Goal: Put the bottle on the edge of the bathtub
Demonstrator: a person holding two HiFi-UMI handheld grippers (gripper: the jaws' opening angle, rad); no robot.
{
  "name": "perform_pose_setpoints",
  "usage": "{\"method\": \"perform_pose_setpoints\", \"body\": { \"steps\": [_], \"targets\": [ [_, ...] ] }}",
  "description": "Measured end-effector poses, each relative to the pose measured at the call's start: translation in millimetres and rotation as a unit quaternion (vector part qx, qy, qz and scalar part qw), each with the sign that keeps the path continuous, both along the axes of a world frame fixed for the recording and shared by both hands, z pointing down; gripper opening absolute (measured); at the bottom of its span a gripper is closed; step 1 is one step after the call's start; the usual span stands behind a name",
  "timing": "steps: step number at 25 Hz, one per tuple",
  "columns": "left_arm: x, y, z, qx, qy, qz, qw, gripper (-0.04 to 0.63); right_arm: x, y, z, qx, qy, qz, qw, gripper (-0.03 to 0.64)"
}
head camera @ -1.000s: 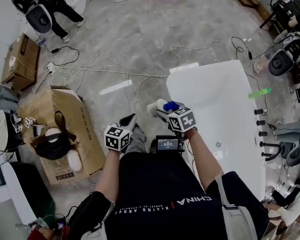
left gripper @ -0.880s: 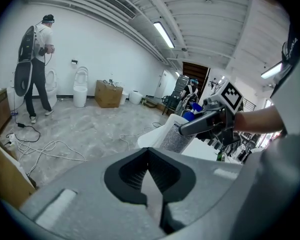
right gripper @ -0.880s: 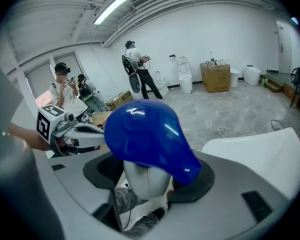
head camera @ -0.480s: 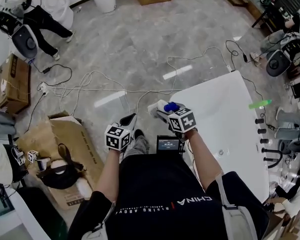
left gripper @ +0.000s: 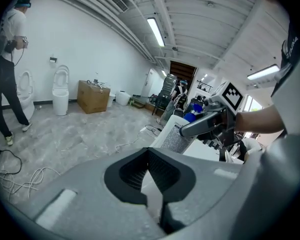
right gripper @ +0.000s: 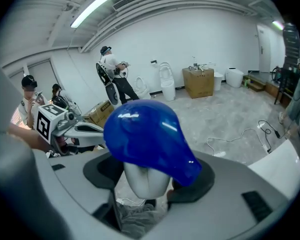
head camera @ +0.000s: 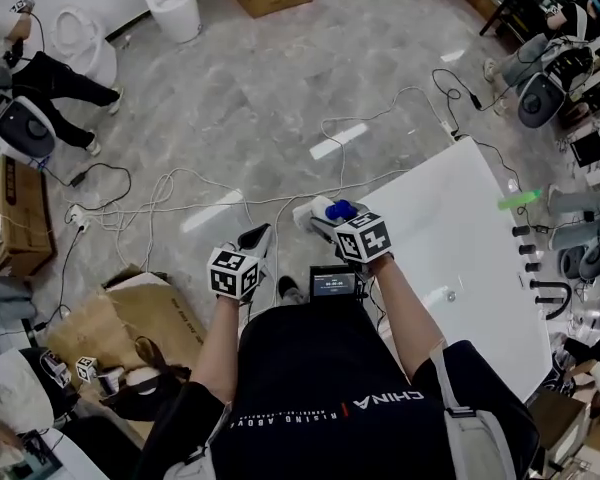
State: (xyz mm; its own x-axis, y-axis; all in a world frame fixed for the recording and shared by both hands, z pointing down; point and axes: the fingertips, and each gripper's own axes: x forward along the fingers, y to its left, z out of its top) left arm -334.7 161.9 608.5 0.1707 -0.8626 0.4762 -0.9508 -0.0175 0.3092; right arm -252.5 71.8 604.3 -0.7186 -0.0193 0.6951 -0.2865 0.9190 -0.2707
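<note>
The bottle (head camera: 313,214) lies almost level, its long axis running along the jaws. Its blue cap (head camera: 340,209) points back toward the hand and its white body juts forward past the fingertips. It hangs in the air at the tub's (head camera: 470,238) near corner, just off the white rim, over the grey floor (head camera: 240,88).

The right gripper (head camera: 320,224) is clamped on the bottle's white body, just under the cap. Its forearm reaches forward from the torso and slopes downward.

The left gripper (head camera: 257,238) is held out alongside, apart from the right. Its jaws meet at the tips with nothing between them.
</note>
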Motion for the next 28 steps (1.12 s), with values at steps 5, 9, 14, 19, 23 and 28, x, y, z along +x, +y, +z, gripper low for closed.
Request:
{"method": "perform_pose_setpoints", "body": {
  "steps": [5,9,14,19,23,28],
  "targets": [
    [-9.7,-23.4,6.6,-0.008,0.009,0.028,0.9995,0.009,-7.6,-22.7,1.3,-0.003,0.004,0.029,1.0,0.275],
    [-20.1,-52.9,14.2,-0.013,0.011,0.049,0.9986,0.009,-14.5,-49.4,11.5,-0.01,0.01,0.048,0.999,0.275],
    [-43.4,-106.5,18.0,-0.025,0.001,0.083,0.9962,0.009,-34.8,-97.7,18.6,-0.02,0.006,0.075,0.997,0.275],
    [-62.5,-177.9,13.3,-0.031,-0.008,0.127,0.9914,0.009,-49.9,-159.1,15.7,-0.027,0.0,0.114,0.993,0.275],
    [-65.6,-239.4,5.0,-0.029,-0.015,0.158,0.9869,0.009,-47.4,-213.6,10.7,-0.028,-0.006,0.148,0.989,0.276],
    [-63.2,-302.4,-5.5,-0.022,-0.026,0.195,0.9802,0.009,-33.9,-268.8,5.3,-0.027,-0.013,0.193,0.981,0.276]
  ]
}}
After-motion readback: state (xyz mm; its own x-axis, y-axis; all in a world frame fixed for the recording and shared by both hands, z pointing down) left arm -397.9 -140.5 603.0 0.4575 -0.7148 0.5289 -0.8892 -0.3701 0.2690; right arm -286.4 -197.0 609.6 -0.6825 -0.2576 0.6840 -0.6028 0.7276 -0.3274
